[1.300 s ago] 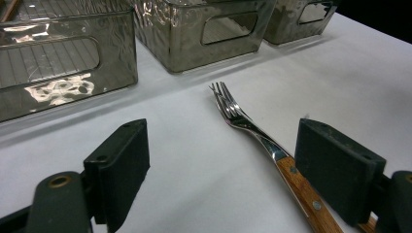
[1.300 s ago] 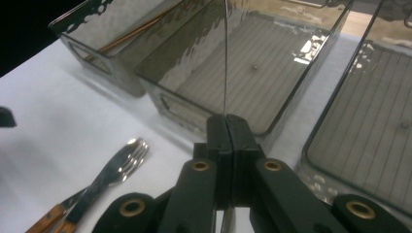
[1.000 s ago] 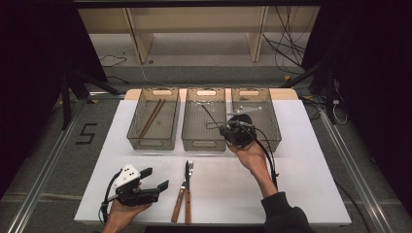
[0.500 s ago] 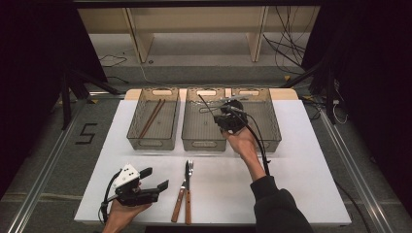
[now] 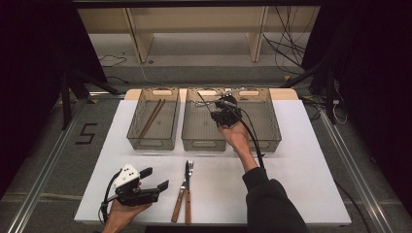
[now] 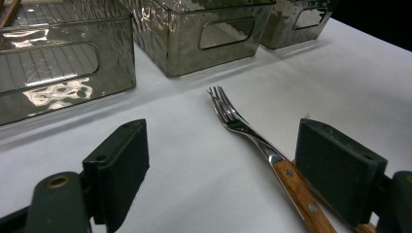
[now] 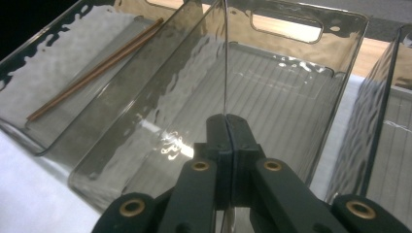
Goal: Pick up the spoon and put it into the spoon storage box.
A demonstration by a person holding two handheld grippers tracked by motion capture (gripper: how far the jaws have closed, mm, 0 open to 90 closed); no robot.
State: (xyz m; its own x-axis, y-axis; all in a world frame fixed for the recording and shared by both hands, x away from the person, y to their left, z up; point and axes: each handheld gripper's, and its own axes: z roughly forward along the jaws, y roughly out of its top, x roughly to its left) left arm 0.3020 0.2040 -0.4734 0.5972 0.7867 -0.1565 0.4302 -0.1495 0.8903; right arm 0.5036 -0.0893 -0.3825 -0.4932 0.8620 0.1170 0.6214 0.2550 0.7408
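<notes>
My right gripper (image 5: 217, 105) (image 7: 227, 121) is shut on a thin metal utensil (image 7: 225, 58) that shows edge-on and rises straight from its jaws. It hangs over the middle clear bin (image 5: 194, 131) (image 7: 272, 73). Near the table's front edge, my left gripper (image 5: 155, 178) (image 6: 221, 160) stands open, its fingers apart with nothing between them. A wooden-handled fork (image 5: 188, 191) (image 6: 243, 127) lies on the white table just right of that gripper, beside a second wooden-handled utensil (image 5: 178, 206).
Three clear bins stand in a row at the back of the table (image 5: 301, 160). The left bin (image 5: 141, 137) holds a pair of brown chopsticks (image 5: 151, 117) (image 7: 97, 70). The right bin (image 5: 269, 126) is next to my right hand. Cables trail from both grippers.
My right gripper has carried the metal utensil leftward and farther back, from above the right bin to above the middle bin. The left gripper has stayed put.
</notes>
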